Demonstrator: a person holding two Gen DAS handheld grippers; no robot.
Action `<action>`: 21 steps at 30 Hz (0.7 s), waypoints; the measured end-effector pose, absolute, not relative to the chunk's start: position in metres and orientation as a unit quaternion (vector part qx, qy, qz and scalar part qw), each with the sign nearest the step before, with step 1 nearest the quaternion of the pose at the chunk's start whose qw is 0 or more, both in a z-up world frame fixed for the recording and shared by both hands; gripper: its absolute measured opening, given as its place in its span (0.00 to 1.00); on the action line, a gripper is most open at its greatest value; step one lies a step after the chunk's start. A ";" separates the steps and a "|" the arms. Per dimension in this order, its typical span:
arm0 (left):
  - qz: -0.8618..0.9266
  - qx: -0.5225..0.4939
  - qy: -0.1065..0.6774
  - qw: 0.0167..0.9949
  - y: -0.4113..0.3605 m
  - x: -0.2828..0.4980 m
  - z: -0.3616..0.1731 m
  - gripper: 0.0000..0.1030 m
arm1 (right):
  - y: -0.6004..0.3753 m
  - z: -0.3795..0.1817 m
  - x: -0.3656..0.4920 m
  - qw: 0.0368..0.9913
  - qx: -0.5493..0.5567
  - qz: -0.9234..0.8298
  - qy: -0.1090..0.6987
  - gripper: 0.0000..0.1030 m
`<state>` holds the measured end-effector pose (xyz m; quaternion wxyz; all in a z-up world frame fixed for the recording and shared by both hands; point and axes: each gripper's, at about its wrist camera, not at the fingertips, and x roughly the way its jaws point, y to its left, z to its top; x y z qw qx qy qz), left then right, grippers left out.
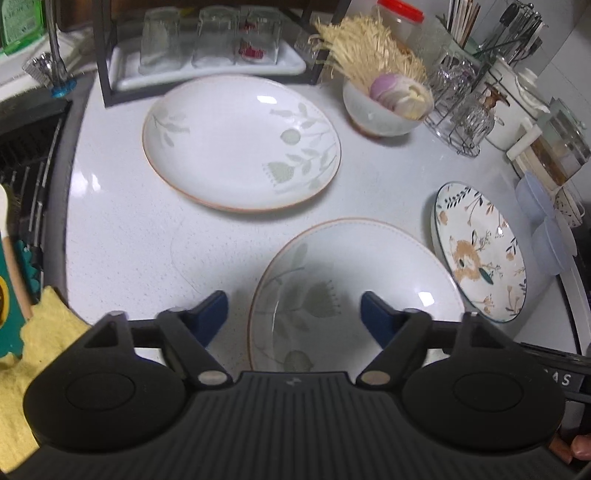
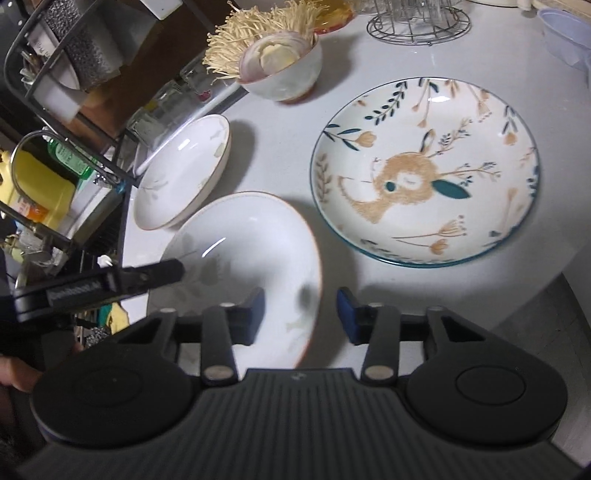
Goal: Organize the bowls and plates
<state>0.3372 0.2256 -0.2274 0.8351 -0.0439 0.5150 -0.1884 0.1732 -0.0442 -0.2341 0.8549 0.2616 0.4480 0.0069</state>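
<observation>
Two white leaf-pattern plates lie on the white counter. The far plate (image 1: 242,142) (image 2: 183,170) sits near the glass rack. The near plate (image 1: 354,295) (image 2: 243,258) lies just under both grippers. A rabbit-pattern plate (image 1: 480,251) (image 2: 424,170) lies to the right. A white bowl (image 1: 380,114) (image 2: 288,74) holds onion slices and enoki mushrooms. My left gripper (image 1: 294,317) is open above the near plate's left rim. My right gripper (image 2: 301,314) is open over that plate's right rim. The left gripper also shows in the right wrist view (image 2: 110,280).
A black rack with a white tray of upturned glasses (image 1: 207,48) stands at the back. A wire glass holder (image 1: 458,110), utensil holder (image 1: 517,33) and clear lids (image 1: 543,221) are on the right. A sink (image 1: 26,162) and yellow cloth (image 1: 40,354) are on the left.
</observation>
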 end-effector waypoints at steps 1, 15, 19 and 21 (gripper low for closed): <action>-0.190 -0.042 0.518 0.833 0.225 0.338 -0.230 0.66 | -0.042 -0.237 0.175 0.854 0.260 0.005 0.451 0.31; -0.196 -0.044 0.552 0.809 0.230 0.356 -0.243 0.35 | -0.040 -0.240 0.178 0.858 0.241 -0.011 0.454 0.16; -0.199 -0.050 0.555 0.806 0.235 0.355 -0.236 0.34 | -0.039 -0.234 0.177 0.860 0.242 -0.003 0.450 0.16; -0.203 -0.053 0.553 0.806 0.236 0.355 -0.230 0.34 | -0.038 -0.229 0.175 0.863 0.241 0.000 0.445 0.16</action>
